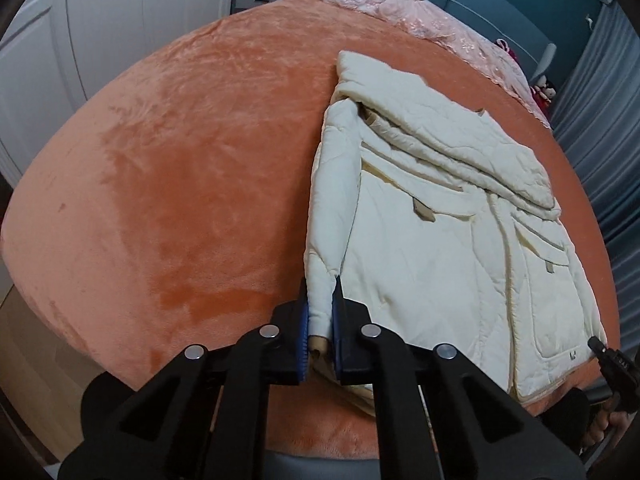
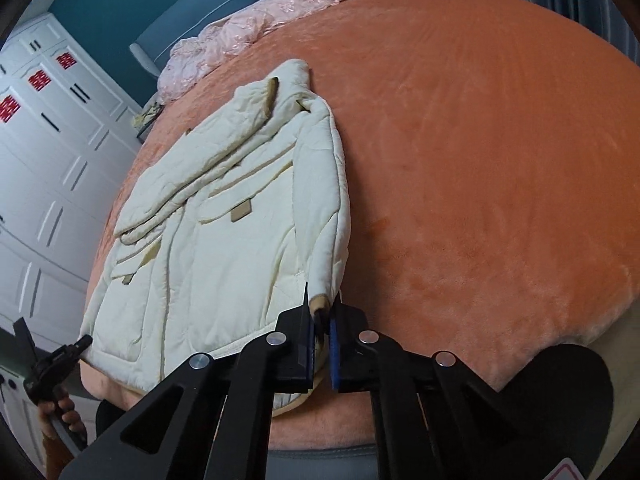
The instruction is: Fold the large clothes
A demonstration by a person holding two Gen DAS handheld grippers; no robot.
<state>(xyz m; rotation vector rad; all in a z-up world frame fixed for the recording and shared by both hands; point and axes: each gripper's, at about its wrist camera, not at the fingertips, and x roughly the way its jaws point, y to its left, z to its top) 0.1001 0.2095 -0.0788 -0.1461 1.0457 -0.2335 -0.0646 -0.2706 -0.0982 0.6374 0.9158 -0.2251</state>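
Note:
A cream quilted jacket (image 1: 432, 232) lies flat on the orange bed (image 1: 180, 160), front up, with one sleeve folded across its chest. The gripper (image 1: 320, 312) in the left wrist view is shut on the cuff of the jacket's long straight sleeve (image 1: 328, 208) at the near edge. The jacket also shows in the right wrist view (image 2: 224, 224). The gripper (image 2: 322, 320) in that view is shut on a tan-trimmed cuff (image 2: 320, 302) of the sleeve (image 2: 328, 200) along the jacket's side. A second hand-held gripper shows small at the edge of each view (image 1: 612, 364) (image 2: 56, 364).
A pink lace quilt (image 1: 400, 4) is bunched at the bed's far end against a teal headboard (image 2: 192, 24). White wardrobe doors (image 2: 44, 152) stand beside the bed. Curtains (image 1: 600, 120) hang on the other side. Bare orange blanket (image 2: 480, 160) stretches beside the jacket.

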